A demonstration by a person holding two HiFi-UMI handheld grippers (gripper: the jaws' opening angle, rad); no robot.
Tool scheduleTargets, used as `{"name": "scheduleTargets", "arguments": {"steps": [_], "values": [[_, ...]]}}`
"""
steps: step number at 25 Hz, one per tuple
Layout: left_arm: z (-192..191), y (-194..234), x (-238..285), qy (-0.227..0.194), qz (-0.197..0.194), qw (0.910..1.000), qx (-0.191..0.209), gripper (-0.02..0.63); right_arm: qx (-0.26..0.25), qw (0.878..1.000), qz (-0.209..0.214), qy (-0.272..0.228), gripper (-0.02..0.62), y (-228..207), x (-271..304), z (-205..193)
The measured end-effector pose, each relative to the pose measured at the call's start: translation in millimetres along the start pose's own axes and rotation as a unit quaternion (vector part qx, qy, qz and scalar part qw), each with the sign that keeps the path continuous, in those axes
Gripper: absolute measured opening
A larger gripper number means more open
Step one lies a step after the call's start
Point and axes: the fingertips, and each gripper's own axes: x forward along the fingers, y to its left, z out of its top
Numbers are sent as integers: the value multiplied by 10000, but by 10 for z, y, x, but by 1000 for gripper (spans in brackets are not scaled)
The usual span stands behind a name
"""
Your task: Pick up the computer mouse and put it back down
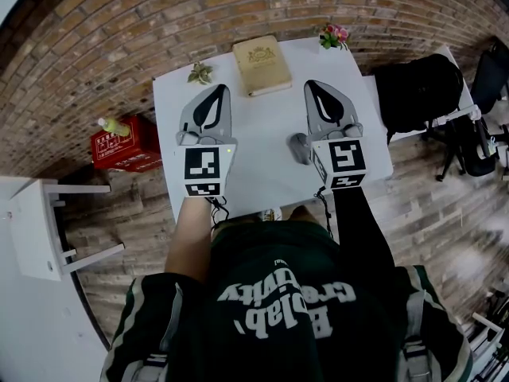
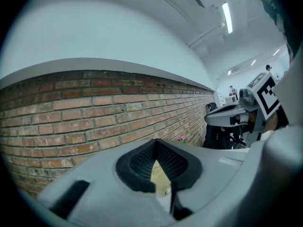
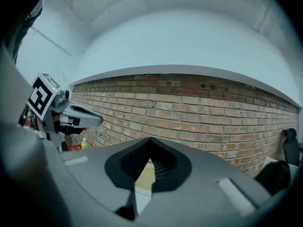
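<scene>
Dark green shirt at the bottom of frame, both tools parked over the white tabletop

Jaws on the left tool and right tool are pressed together with nothing in them. Both are aimed level at the brick wall up top, which looks like a neutral hold to me. The grey computer mouse sits on the tabletop at centre right, just beside the right tool's marker cube and behind its tips, so that one's probably meant to grab it. The tan book further up is well out of the way.
</scene>
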Motion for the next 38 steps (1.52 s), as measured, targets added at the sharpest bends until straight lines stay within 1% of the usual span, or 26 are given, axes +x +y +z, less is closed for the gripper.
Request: {"name": "scheduleTargets", "arguments": {"steps": [13,19,38], "values": [[1,-5,-6,18,41,10000,-19,6,85,10000,-18,-22,14,-38,-6,3],[-11,-17,-23,40,42,10000,-19,6,-71,9999,-94,23,12,-40,-35,-18],[-38,25,-52,59,38,10000,-54,6,-89,9999,-52,25,12,27,-11,5]]}}
